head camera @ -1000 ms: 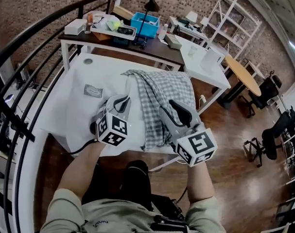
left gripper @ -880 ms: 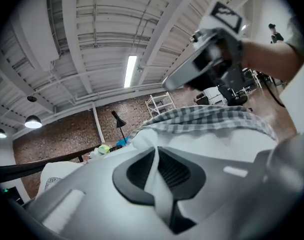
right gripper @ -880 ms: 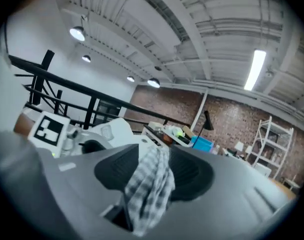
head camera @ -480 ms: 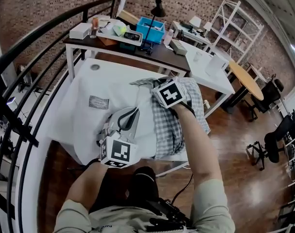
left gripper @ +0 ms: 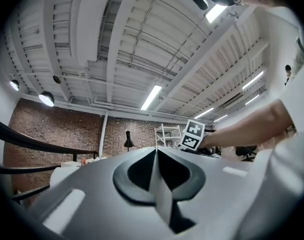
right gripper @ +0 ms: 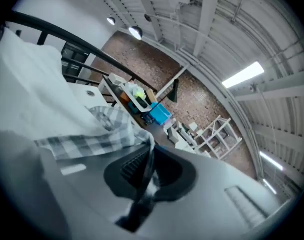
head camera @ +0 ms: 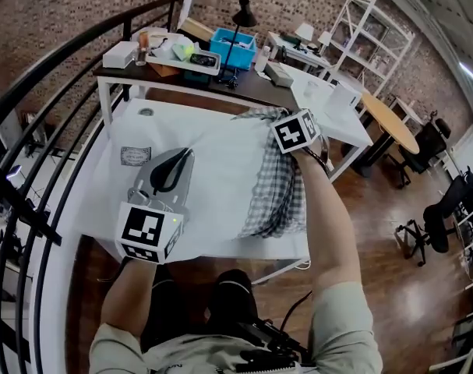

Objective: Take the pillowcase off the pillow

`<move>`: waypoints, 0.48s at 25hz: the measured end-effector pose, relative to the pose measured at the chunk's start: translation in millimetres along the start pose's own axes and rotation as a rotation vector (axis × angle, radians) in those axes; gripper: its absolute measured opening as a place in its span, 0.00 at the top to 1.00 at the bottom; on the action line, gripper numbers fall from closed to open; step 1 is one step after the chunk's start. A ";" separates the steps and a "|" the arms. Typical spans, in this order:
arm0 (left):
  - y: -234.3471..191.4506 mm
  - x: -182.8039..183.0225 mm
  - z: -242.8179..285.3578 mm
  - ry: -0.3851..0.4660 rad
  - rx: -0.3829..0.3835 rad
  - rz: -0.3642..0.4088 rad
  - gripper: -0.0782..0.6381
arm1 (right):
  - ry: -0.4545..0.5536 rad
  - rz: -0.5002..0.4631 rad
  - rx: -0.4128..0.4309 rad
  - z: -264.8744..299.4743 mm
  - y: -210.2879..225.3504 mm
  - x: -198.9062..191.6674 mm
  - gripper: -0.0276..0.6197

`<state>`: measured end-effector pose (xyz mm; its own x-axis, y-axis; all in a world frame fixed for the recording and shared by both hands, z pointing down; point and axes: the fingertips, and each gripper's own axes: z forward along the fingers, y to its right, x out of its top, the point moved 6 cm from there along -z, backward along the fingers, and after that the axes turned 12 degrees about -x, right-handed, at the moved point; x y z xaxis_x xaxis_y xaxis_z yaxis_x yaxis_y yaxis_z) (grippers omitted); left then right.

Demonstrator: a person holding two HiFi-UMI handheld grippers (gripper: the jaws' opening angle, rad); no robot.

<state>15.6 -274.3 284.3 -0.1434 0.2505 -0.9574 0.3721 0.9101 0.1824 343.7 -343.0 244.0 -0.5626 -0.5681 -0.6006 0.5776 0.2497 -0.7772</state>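
Left gripper (head camera: 183, 153), lower left: I am pinching its jaws together on a fold of white pillow (head camera: 213, 170), frame centre. Right gripper (right gripper: 149, 147), upper right of centre: I am clamping the far edge of the checked pillowcase (head camera: 279, 185), which is lying centre right.

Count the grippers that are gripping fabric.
2. The left gripper pinches the white pillow nearer the person; the right gripper clamps the checked pillowcase at its far end.
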 end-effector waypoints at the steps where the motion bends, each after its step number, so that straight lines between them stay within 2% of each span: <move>1: -4.6 -11.5 2.1 -0.025 0.011 -0.015 0.87 | -0.033 0.000 0.010 5.5 -6.7 -10.7 0.94; 3: -12.4 -38.5 8.0 -0.080 0.026 -0.051 0.87 | -0.100 -0.001 0.054 14.9 -24.9 -34.7 0.94; 5: -16.2 -60.0 17.9 -0.128 0.025 -0.066 0.87 | -0.121 -0.007 0.109 18.9 -40.5 -51.5 0.94; 8: -16.3 -72.5 34.1 -0.194 0.003 -0.023 0.86 | -0.058 0.008 0.126 8.6 -42.3 -52.7 0.93; 10: -15.4 -73.3 40.8 -0.239 -0.022 -0.002 0.85 | 0.004 0.089 0.126 -8.0 -35.5 -48.4 0.84; 12: -13.3 -68.5 43.5 -0.265 -0.041 0.020 0.79 | 0.098 0.202 0.126 -31.4 -30.6 -45.1 0.77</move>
<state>60.4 -317.9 337.7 0.1104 0.1786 -0.9777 0.3345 0.9197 0.2057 332.8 -300.4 288.9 -0.4793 -0.4360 -0.7617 0.7500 0.2473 -0.6135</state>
